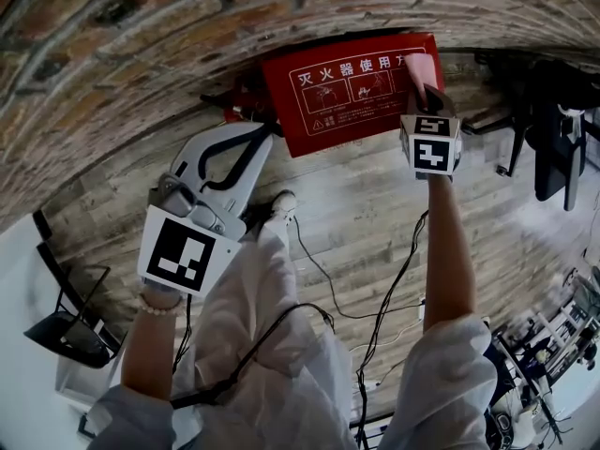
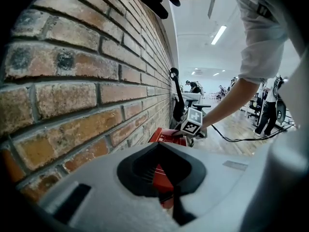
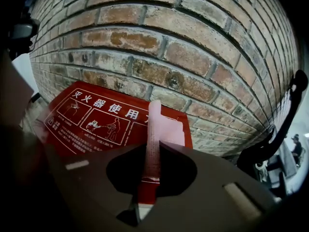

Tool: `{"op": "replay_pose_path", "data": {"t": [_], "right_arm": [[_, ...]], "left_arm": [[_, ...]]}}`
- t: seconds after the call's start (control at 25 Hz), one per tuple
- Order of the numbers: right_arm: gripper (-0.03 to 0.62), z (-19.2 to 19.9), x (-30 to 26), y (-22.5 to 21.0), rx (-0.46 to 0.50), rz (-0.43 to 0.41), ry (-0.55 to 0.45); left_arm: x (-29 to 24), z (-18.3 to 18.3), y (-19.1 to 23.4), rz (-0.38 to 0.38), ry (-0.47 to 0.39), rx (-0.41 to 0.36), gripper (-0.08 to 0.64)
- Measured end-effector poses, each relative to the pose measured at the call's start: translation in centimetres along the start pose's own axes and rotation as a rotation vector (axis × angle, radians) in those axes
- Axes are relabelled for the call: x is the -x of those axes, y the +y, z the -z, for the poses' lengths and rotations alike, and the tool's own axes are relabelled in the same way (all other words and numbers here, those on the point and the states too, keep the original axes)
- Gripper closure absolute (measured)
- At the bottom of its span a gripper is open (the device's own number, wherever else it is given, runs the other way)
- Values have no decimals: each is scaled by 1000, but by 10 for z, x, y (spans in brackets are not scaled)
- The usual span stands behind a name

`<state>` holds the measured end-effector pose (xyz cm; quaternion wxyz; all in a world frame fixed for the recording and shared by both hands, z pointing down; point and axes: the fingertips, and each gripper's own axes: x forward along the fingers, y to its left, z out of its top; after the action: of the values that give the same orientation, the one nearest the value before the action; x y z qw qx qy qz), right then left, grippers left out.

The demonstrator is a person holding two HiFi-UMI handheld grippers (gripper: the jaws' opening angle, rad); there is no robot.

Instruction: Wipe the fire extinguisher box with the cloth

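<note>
The red fire extinguisher box with white print stands on the floor against the brick wall. My right gripper is shut on a pink cloth, which lies against the box's right end. In the right gripper view the cloth runs as a folded strip out between the jaws of the right gripper, over the box's printed face. My left gripper hangs left of the box and short of it, shut on nothing. In the left gripper view, the box shows beyond the left gripper.
A brick wall rises behind the box. Black cables trail over the plank floor. A black chair stands at the left and dark office chairs at the right. The person's shoe is near the box.
</note>
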<state>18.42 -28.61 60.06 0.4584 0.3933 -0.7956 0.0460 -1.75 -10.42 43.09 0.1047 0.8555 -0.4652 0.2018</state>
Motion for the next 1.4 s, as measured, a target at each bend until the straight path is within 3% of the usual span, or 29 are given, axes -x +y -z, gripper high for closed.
{"op": "replay_pose_path", "data": {"t": [0.48,1.4], "right_arm": [[574,-22,8,63,-76,-115,-75],[574,-54,41,209,44,-396,-177]], "left_arm": [[1,-7,4,2,-11,-12,561],[10,-5,7,-10,-9,4,561]]}}
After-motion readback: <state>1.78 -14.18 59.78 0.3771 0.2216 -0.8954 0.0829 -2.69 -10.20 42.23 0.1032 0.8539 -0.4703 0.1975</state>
